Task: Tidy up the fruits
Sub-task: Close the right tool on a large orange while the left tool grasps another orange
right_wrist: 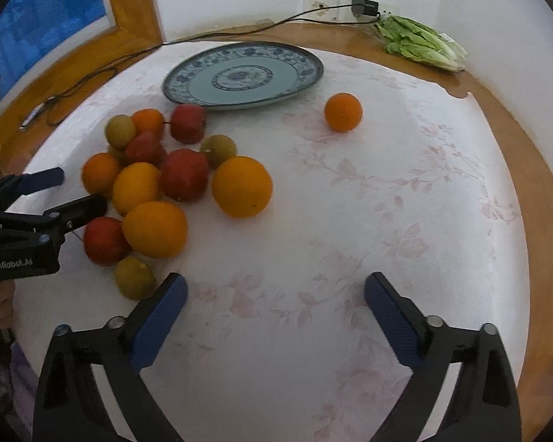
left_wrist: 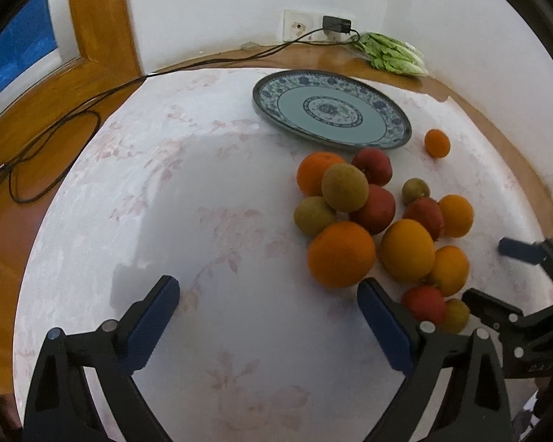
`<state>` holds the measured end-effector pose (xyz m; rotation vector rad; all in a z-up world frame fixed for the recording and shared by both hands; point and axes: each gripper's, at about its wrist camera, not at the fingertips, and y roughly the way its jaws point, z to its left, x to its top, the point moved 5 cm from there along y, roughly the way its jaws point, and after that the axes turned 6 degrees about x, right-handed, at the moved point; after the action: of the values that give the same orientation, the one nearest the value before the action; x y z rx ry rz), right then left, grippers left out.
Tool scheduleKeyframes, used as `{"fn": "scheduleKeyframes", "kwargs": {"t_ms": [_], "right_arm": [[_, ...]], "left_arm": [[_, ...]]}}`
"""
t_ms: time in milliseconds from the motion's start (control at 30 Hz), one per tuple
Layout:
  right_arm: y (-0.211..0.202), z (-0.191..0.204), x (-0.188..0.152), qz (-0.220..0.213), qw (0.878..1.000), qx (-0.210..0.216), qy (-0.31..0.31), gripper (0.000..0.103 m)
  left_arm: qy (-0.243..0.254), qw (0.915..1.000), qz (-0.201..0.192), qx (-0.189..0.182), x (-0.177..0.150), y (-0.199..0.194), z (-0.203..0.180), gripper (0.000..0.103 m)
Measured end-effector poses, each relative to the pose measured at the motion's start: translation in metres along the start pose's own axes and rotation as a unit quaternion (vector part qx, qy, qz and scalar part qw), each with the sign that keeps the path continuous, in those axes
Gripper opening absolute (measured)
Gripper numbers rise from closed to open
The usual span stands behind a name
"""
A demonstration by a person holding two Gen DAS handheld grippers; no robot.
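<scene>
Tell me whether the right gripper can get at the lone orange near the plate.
Probably yes: the right gripper is open and empty, and only bare tablecloth lies between it and the lone orange, apart from the fruit pile.

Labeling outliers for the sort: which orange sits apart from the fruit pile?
The small orange alone on the cloth, right of the plate near its rim. Every other orange touches or crowds the pile; this one has bare cloth all around it.
</scene>
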<state>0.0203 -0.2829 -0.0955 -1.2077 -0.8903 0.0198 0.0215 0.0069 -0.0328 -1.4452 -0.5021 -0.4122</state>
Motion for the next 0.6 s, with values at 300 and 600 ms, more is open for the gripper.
{"fn": "scheduleKeyframes", "kwargs": {"t_ms": [300, 600], "right_arm": [[-0.014, 0.010, 0.009, -0.027, 0.999, 0.045, 0.005, 0.073], [-0.015, 0.002, 0.027, -0.036, 0.998, 0.055, 0.013, 0.052]], "left_arm": [[0.015, 0.9994, -0.029, -0.013, 0.008, -0.026, -0.014, 0.091], [0.017, 0.9991, -0.015, -0.036, 0.014, -0.011, -0.028, 0.071]]}}
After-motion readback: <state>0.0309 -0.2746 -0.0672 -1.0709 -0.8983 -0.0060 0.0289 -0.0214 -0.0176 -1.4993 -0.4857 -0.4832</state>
